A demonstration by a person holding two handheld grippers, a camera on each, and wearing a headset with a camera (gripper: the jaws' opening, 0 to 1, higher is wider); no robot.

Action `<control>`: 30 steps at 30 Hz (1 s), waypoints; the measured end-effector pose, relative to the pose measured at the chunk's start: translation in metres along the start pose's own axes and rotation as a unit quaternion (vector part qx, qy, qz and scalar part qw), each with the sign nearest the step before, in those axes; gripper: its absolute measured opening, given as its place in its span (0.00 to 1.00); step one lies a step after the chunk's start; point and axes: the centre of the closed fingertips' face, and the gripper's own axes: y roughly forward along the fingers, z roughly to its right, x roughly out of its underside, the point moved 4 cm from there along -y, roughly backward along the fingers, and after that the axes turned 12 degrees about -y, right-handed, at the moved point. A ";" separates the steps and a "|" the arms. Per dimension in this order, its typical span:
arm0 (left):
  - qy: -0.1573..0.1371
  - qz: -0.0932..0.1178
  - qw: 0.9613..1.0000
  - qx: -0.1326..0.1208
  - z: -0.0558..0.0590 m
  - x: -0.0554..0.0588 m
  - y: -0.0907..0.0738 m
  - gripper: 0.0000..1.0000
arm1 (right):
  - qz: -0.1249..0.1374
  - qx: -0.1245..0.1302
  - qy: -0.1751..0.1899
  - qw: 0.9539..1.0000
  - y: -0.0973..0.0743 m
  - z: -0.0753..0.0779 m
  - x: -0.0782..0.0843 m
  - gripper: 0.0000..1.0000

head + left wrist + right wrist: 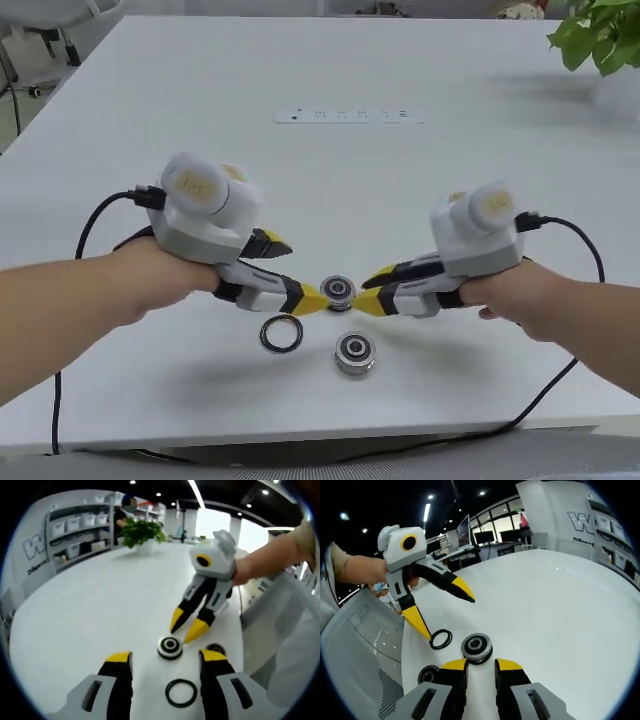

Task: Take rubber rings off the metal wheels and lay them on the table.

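A metal wheel stands on the white table between the two grippers. My left gripper is open wide, one tip close beside the wheel on its left. My right gripper is open by a narrow gap, its tips right at the wheel's other side and not clamped on it. A loose black rubber ring lies flat nearer me. A second wheel stands beside the ring.
A white power strip lies far back on the table. A green plant stands at the far right corner. Black cables trail from both grippers. A mesh chair is off the near table edge.
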 end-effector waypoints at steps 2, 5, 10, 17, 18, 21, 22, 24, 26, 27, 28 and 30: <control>0.001 -0.001 1.000 0.003 0.001 0.000 0.003 0.53 | -0.001 -0.002 -0.003 1.000 0.002 0.000 0.002 0.17; 0.003 -0.005 1.000 0.006 0.003 0.001 0.008 0.50 | -0.003 -0.004 -0.008 1.000 0.004 0.001 0.003 0.17; 0.005 -0.012 1.000 0.010 0.004 0.003 0.016 0.45 | -0.001 -0.006 -0.019 1.000 0.006 0.001 0.002 0.15; 0.011 -0.019 1.000 0.014 0.006 0.004 0.026 0.38 | -0.002 -0.003 -0.036 0.999 0.004 -0.002 0.001 0.12; 0.012 -0.019 1.000 0.015 0.005 0.004 0.028 0.37 | -0.002 -0.002 -0.037 0.999 0.004 -0.002 0.001 0.12; 0.015 -0.021 1.000 0.018 0.005 0.004 0.031 0.35 | -0.002 -0.002 -0.039 0.999 0.003 -0.004 0.001 0.10; 0.016 -0.022 0.999 0.018 0.005 0.004 0.032 0.35 | -0.002 -0.001 -0.040 0.999 0.003 -0.004 0.001 0.10; 0.018 -0.023 0.999 0.019 0.006 0.004 0.034 0.33 | -0.003 -0.002 -0.043 0.999 0.004 -0.004 0.001 0.09; 0.020 -0.027 0.999 0.019 0.007 0.006 0.035 0.30 | -0.003 -0.002 -0.050 0.999 0.005 -0.003 0.000 0.09; 0.022 -0.030 0.999 0.020 0.007 0.007 0.036 0.29 | -0.004 -0.002 -0.051 0.999 0.005 -0.003 0.001 0.09; 0.031 -0.022 0.999 0.019 0.005 0.005 0.037 0.28 | -0.004 -0.002 -0.051 0.999 0.005 -0.002 0.001 0.09; 0.027 -0.026 0.999 0.018 0.005 0.006 0.038 0.26 | -0.004 -0.002 -0.051 0.999 0.005 -0.002 0.001 0.09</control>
